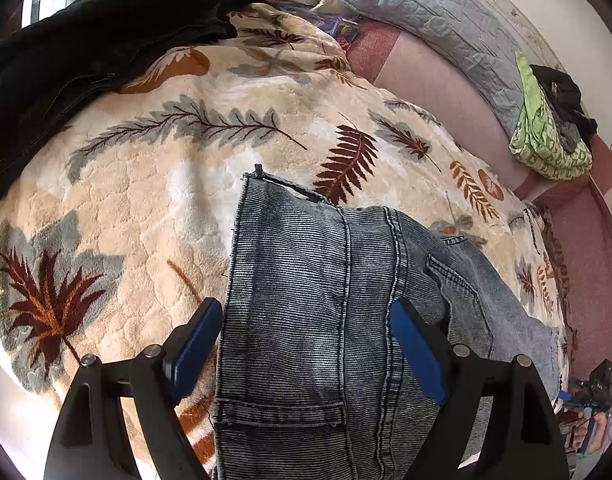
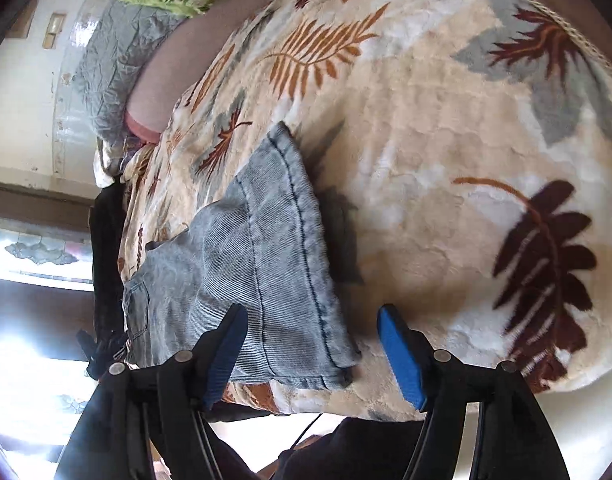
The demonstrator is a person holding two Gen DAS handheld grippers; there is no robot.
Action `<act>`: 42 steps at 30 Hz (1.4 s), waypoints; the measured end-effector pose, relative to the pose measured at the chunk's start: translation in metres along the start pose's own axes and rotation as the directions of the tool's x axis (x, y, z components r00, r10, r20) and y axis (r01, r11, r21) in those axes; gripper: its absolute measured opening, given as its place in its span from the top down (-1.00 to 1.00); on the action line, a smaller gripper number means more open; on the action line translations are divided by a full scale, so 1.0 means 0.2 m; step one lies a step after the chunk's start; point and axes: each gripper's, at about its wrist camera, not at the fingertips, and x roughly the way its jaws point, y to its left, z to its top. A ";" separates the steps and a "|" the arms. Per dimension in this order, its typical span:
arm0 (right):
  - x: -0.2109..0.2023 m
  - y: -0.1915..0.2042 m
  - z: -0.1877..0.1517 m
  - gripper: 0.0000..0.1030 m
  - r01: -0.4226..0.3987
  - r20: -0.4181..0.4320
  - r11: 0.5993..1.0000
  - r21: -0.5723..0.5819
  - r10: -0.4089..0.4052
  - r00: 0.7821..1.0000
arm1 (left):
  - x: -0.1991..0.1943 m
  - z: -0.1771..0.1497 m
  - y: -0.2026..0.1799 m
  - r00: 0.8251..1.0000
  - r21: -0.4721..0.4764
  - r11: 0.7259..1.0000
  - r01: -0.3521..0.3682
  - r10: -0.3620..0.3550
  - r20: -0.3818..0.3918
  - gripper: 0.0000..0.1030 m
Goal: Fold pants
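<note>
My left gripper (image 1: pixel 306 344) and right gripper (image 2: pixel 312 350) hang released over the jeans (image 1: pixel 326 320) (folded) on the blanket (image 1: pixel 145 200).

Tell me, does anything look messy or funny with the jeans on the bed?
A little. The jeans lie folded on the leafy blanket, but the layers don't line up: a pocket part sticks out at one side. Both grippers, left and right, are open.

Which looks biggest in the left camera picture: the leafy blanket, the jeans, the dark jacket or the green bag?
1. Blanket, by far.
2. Jeans and dark jacket look alike; the jeans lie nearer the camera, so I won't rank them.
3. Green bag, smallest, though farthest away.
</note>
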 end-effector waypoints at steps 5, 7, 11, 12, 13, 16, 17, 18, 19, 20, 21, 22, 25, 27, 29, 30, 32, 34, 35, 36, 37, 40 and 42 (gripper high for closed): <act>-0.05 -0.09 -0.20 -0.37 -0.089 0.043 0.979 0.181 0.083 0.996 | -0.07 0.01 -0.06 0.998 0.004 0.999 0.051 -0.051 0.046 -0.67; -0.03 -0.09 -0.26 -0.34 -0.102 0.058 0.975 0.197 0.092 0.994 | -0.09 0.01 -0.10 0.996 0.008 0.997 0.073 -0.074 0.053 -0.67; 0.03 -0.06 -0.30 0.01 -0.047 0.064 0.982 0.181 0.036 0.997 | -0.13 0.01 -0.18 0.991 0.062 0.992 0.106 -0.110 0.071 -0.67; 0.06 -0.06 -0.29 0.06 -0.028 0.076 0.983 0.181 0.015 0.997 | -0.14 0.00 -0.20 0.991 0.072 0.992 0.108 -0.113 0.076 -0.67; 0.07 -0.06 -0.29 0.20 -0.019 0.092 0.983 0.185 0.002 0.996 | -0.14 0.00 -0.21 0.990 0.077 0.991 0.111 -0.117 0.076 -0.67; 0.09 -0.06 -0.29 0.45 -0.007 0.128 0.982 0.187 -0.017 0.992 | -0.14 -0.01 -0.23 0.990 0.082 0.989 0.120 -0.126 0.067 -0.67; 0.10 -0.05 -0.30 0.50 0.010 0.134 0.984 0.178 -0.035 0.990 | -0.13 -0.02 -0.24 0.990 0.088 0.989 0.115 -0.121 0.066 -0.67; 0.10 -0.04 -0.30 0.51 0.023 0.141 0.985 0.173 -0.047 0.989 | -0.13 -0.02 -0.25 0.991 0.089 0.990 0.109 -0.115 0.062 -0.67; 0.09 -0.03 -0.30 0.56 0.037 0.153 0.987 0.157 -0.061 0.986 | -0.12 -0.03 -0.25 0.992 0.089 0.990 0.112 -0.117 0.057 -0.67; 0.08 -0.01 -0.30 0.63 0.054 0.166 0.989 0.135 -0.076 0.983 | -0.12 -0.03 -0.26 0.992 0.089 0.989 0.114 -0.119 0.051 -0.67; 0.08 0.01 -0.30 0.64 0.068 0.172 0.991 0.118 -0.087 0.981 | -0.11 -0.03 -0.27 0.992 0.091 0.989 0.115 -0.120 0.048 -0.67; 0.08 0.03 -0.31 0.66 0.068 0.174 0.992 0.106 -0.086 0.981 | -0.11 -0.04 -0.29 0.992 0.099 0.988 0.115 -0.120 0.046 -0.67; 0.07 0.01 -0.32 0.61 0.016 0.169 0.993 0.116 -0.036 0.985 | -0.08 -0.05 -0.34 0.993 0.130 0.985 0.110 -0.115 0.033 -0.67; 0.06 -0.04 -0.33 0.59 -0.031 0.169 0.987 0.155 0.004 0.986 | -0.06 -0.06 -0.38 0.993 0.141 0.983 0.113 -0.117 0.020 -0.67; 0.06 -0.09 -0.34 0.59 -0.040 0.173 0.980 0.196 0.005 0.985 | -0.04 -0.07 -0.42 0.992 0.153 0.981 0.122 -0.125 0.010 -0.67; 0.07 -0.10 -0.33 0.59 -0.054 0.170 0.978 0.200 0.020 0.985 | -0.02 -0.08 -0.44 0.992 0.163 0.979 0.125 -0.127 0.002 -0.67; 0.07 -0.07 -0.31 0.59 -0.050 0.162 0.985 0.163 0.023 0.986 | 0.01 -0.10 -0.50 0.992 0.188 0.974 0.127 -0.127 -0.011 -0.67; 0.10 -0.04 -0.30 0.59 -0.045 0.142 0.989 0.142 0.025 0.990 | 0.03 -0.12 -0.56 0.991 0.215 0.968 0.131 -0.130 -0.022 -0.67; 0.13 -0.04 -0.29 0.59 -0.048 0.121 0.988 0.147 0.030 0.992 | 0.04 -0.13 -0.58 0.991 0.225 0.965 0.132 -0.130 -0.027 -0.67; 0.14 -0.05 -0.29 0.58 -0.053 0.121 0.986 0.160 0.034 0.992 | 0.06 -0.14 -0.60 0.991 0.232 0.963 0.134 -0.130 -0.033 -0.67; 0.13 -0.06 -0.28 0.59 -0.059 0.134 0.984 0.167 0.036 0.990 | 0.07 -0.14 -0.61 0.991 0.236 0.963 0.133 -0.127 -0.038 -0.67; 0.10 0.01 -0.28 0.69 -0.019 0.169 0.995 0.101 0.001 0.986 | 0.10 -0.17 -0.64 0.991 0.244 0.961 0.130 -0.121 -0.053 -0.67; 0.08 0.05 -0.28 0.72 0.049 0.184 0.997 0.061 -0.060 0.981 | 0.12 -0.17 -0.64 0.992 0.250 0.961 0.119 -0.106 -0.062 -0.67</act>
